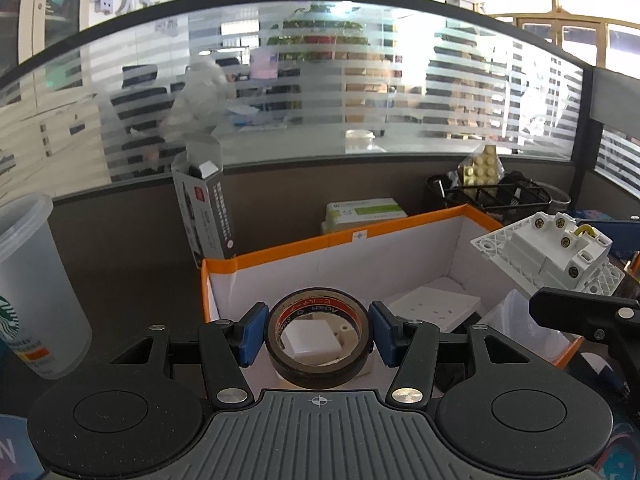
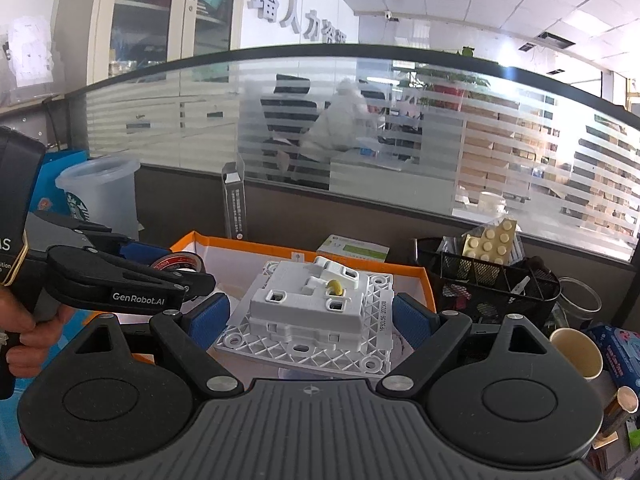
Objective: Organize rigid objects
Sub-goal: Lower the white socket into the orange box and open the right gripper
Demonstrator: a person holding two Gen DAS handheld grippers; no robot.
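Left wrist view: left gripper point(image 1: 319, 334) clamped on a roll of black tape point(image 1: 319, 338), blue pads point(image 1: 253, 332) pressed to either side of the roll, held above the orange-rimmed box point(image 1: 280, 251). Seen through the roll's hole and beside it, only from here: white plates point(image 1: 434, 307) lying on the box floor. At right edge, the white socket module point(image 1: 552, 250) raised over the box's right end, with part of the black right gripper point(image 1: 584, 312) beneath it. Frosted cup point(image 1: 36, 284) at far left, well apart from the box.

Right wrist view: right gripper point(image 2: 310, 316) closed on the socket module point(image 2: 316, 312), back face up, yellow wire loop point(image 2: 335, 287) showing, pads at its left and right edges, over the box point(image 2: 404, 270). Shown only here: a hand point(image 2: 24, 332) around the left gripper's point(image 2: 160, 272) grip, the tape point(image 2: 178, 264) viewed side-on at the box's left end; a paper cup point(image 2: 576, 350) at lower right. Black mesh basket point(image 2: 496, 280) with a studded cream brick point(image 2: 490, 242) just beyond the box, in both views.
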